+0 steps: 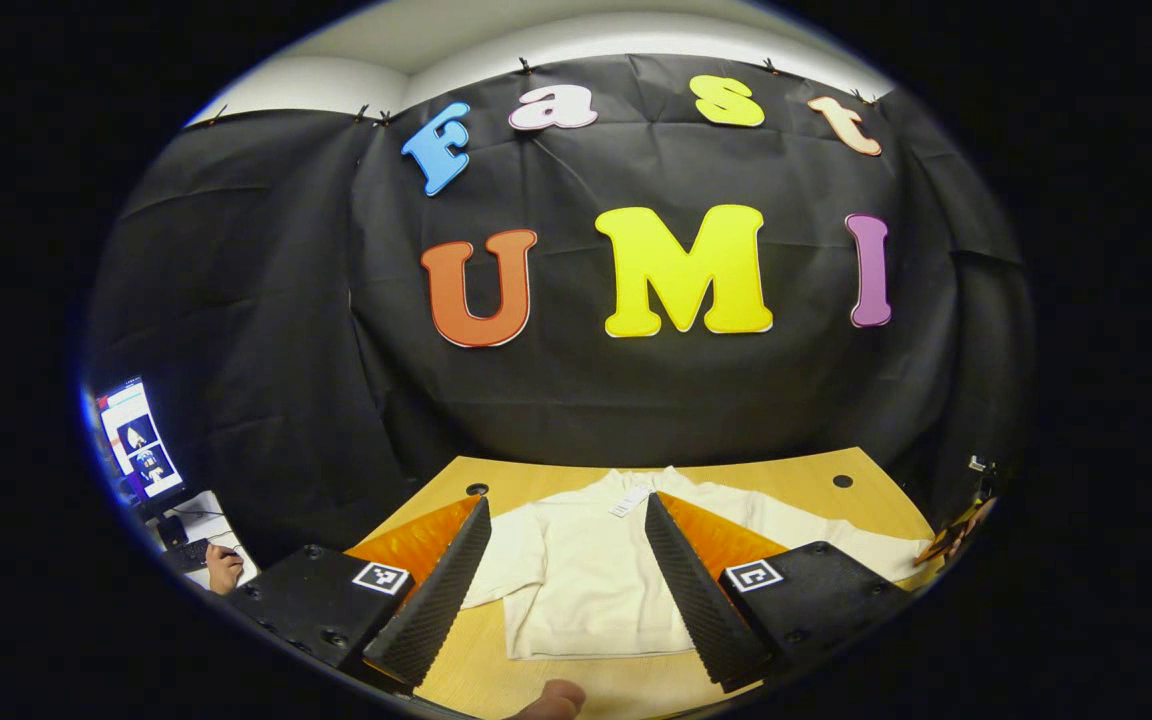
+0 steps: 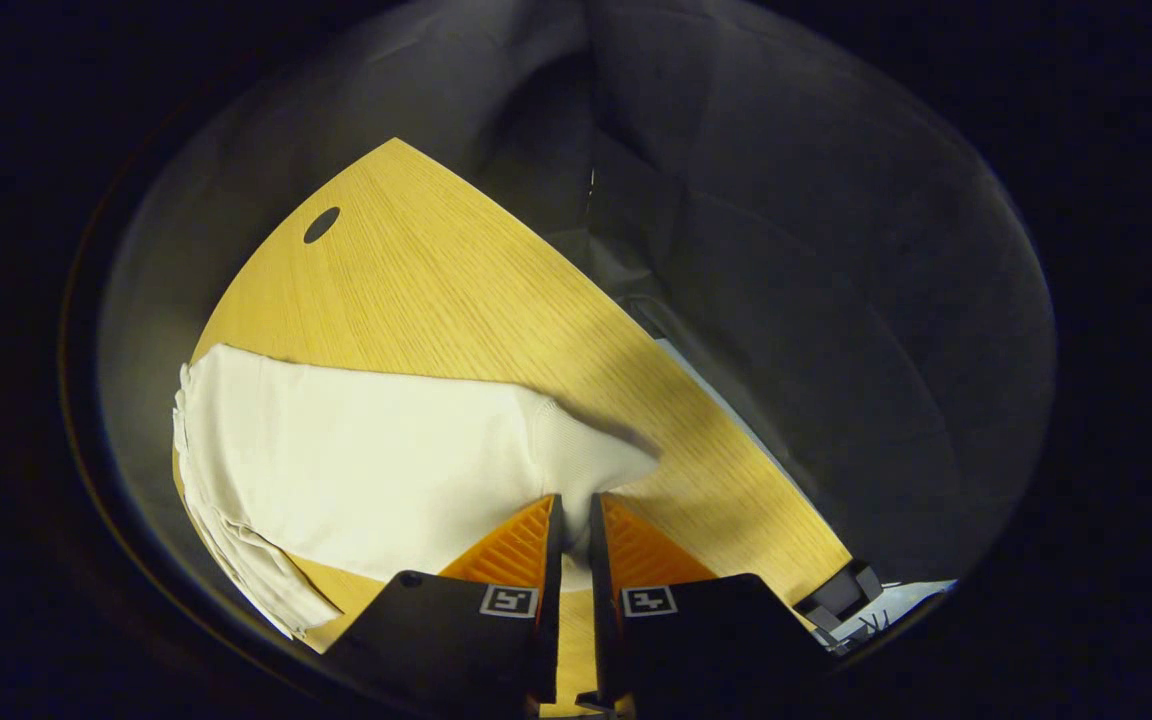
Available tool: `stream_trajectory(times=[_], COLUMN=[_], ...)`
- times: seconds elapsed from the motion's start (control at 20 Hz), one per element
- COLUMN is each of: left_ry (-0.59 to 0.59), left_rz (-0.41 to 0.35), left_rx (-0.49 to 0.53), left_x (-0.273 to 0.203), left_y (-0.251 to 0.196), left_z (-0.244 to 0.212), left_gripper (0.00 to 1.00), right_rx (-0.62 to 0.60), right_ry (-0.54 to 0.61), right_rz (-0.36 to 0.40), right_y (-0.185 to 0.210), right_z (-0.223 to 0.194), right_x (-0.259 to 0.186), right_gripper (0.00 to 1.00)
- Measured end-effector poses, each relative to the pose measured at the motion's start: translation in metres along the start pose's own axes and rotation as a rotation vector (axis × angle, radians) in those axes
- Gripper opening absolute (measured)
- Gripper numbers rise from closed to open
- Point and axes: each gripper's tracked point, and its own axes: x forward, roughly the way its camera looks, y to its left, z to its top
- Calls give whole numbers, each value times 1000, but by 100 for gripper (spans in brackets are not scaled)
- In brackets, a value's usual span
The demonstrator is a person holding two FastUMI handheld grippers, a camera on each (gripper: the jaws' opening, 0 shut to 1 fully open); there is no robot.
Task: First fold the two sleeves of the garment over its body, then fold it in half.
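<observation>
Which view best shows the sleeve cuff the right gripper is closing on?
The right gripper view: the sleeve cuff lies just ahead of the right gripper, its fingers nearly closed. The left gripper view shows that sleeve stretched out on the table, small and distant.

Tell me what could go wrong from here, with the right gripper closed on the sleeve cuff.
1. The right gripper pinches only the ribbed cuff edge of the cream fabric garment; the sleeve may slip out when lifted.
2. That cuff lies near the edge of the light wooden table, so a dropped sleeve could hang off it.
3. The left gripper hangs open above the body, pinning nothing, so the garment could drag.
</observation>
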Motion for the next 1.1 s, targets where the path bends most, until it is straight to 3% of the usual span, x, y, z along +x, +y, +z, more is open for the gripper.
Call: stream_trajectory(times=[0.2, 0.25, 0.3, 0.5, 0.8, 1.1], left_ry=[-6, -7, -7, -16, -42, -65], left_rz=[-6, -10, -11, -40, -97, -190], left_rx=[-7, -12, -17, -38, -39, -28], left_x=[4, 6, 8, 19, 39, 51], left_y=[7, 9, 11, 17, 31, 40], left_z=[-2, -3, -3, -3, -10, -19], left_gripper=[98, 98, 98, 98, 99, 99], right_rx=[-49, -45, -27, -34, -22, -92], right_ry=[-30, -32, -23, -79, -151, -230], right_rz=[-5, -38, -36, -35, 27, 65], right_y=[-1, -6, -3, 5, 55, 143], right_z=[2, 2, 2, 13, 33, 38], right_x=[-10, -11, -16, -51, -124, -187], right_gripper=[16, 16, 1, 1, 0, 1])
